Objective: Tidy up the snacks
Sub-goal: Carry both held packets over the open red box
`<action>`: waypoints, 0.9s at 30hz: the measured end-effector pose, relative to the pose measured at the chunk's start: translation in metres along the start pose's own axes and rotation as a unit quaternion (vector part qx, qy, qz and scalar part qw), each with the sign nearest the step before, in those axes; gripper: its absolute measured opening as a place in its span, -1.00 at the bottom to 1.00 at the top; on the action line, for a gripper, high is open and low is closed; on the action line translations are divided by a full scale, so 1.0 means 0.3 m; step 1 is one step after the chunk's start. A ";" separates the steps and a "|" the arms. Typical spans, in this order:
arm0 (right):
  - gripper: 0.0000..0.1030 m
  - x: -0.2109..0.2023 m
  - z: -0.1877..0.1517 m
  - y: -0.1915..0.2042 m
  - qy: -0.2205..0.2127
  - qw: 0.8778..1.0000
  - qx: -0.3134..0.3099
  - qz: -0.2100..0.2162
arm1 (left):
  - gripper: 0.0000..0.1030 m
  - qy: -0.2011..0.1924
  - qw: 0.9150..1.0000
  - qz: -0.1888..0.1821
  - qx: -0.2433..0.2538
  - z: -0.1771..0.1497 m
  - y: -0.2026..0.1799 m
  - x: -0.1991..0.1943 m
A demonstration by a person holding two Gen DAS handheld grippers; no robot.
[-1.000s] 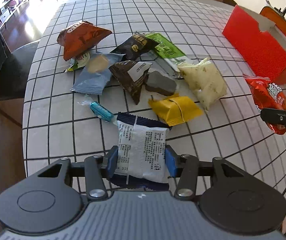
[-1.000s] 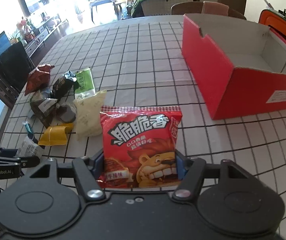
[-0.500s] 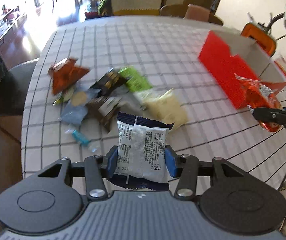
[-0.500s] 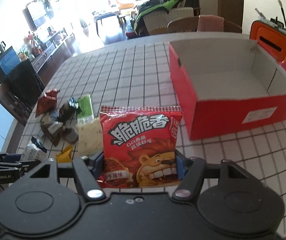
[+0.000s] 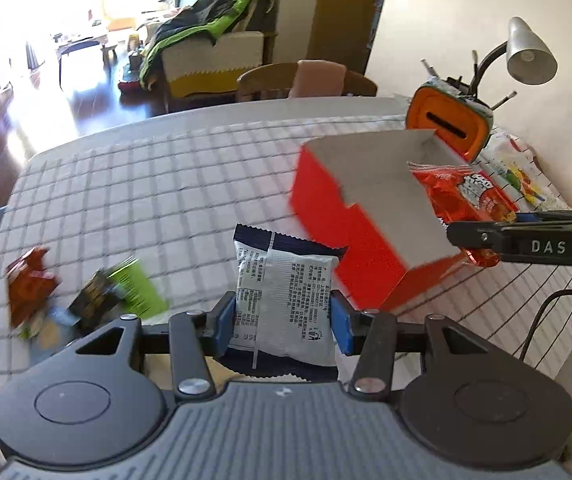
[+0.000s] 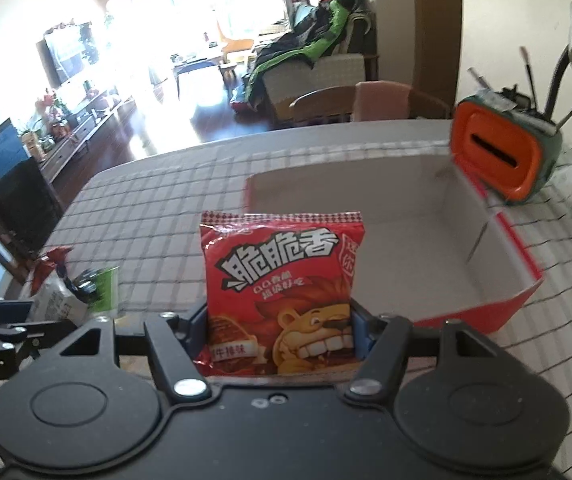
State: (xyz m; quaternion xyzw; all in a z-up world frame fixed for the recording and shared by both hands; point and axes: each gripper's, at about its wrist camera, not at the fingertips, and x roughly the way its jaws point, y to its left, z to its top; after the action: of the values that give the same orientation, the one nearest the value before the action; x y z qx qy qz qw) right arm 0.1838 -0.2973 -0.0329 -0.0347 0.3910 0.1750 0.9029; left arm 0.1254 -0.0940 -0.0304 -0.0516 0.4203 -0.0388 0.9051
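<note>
Red box (image 6: 498, 312) sits open on the checked table (image 5: 157, 184), inside looks empty. Right gripper (image 6: 279, 336) clamps the red snack bag (image 6: 281, 280) by its lower edge, near the box's front wall. Left gripper (image 5: 281, 320) pinches the white packet (image 5: 286, 300) mid-body, left of the box. Both likely light, crinkly, crushable: grip the seams.

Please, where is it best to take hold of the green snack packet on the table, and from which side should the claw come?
Judging by its flat pose, grip the green packet across its narrow width, coming from above. The dark packet crowds its left side, so its right end looks freer.
</note>
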 end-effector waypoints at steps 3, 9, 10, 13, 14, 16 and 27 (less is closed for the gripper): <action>0.28 0.025 0.028 -0.074 0.000 1.000 -0.005 -0.008 | -0.08 -0.001 1.000 -0.004 0.010 0.063 -0.082 0.049; 0.28 0.087 0.089 -0.239 0.011 1.000 -0.004 -0.012 | -0.08 0.013 1.000 -0.012 0.016 0.163 -0.226 0.156; 0.28 0.091 0.096 -0.257 0.012 1.000 -0.009 -0.013 | -0.08 0.016 1.000 -0.011 0.017 0.182 -0.253 0.178; 0.28 0.111 0.112 -0.318 0.018 0.999 -0.022 -0.019 | -0.08 0.029 0.999 -0.010 0.014 0.227 -0.310 0.234; 0.28 0.124 0.115 -0.335 0.023 0.999 -0.026 -0.017 | -0.07 0.034 0.999 -0.010 0.013 0.237 -0.324 0.250; 0.28 0.141 0.119 -0.370 0.030 0.999 -0.034 -0.022 | -0.07 0.046 0.999 -0.006 0.012 0.264 -0.360 0.297; 0.28 0.289 0.142 -0.460 0.088 0.991 -0.095 0.017 | -0.08 0.110 0.993 0.030 0.002 0.372 -0.467 0.539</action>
State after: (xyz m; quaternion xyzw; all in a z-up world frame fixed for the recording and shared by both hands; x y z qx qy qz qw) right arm 0.3156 -0.3929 -0.0760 -0.1291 0.4510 0.2226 0.8546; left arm 0.3111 -0.2446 -0.0635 -0.0328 0.5189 -0.0176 0.8540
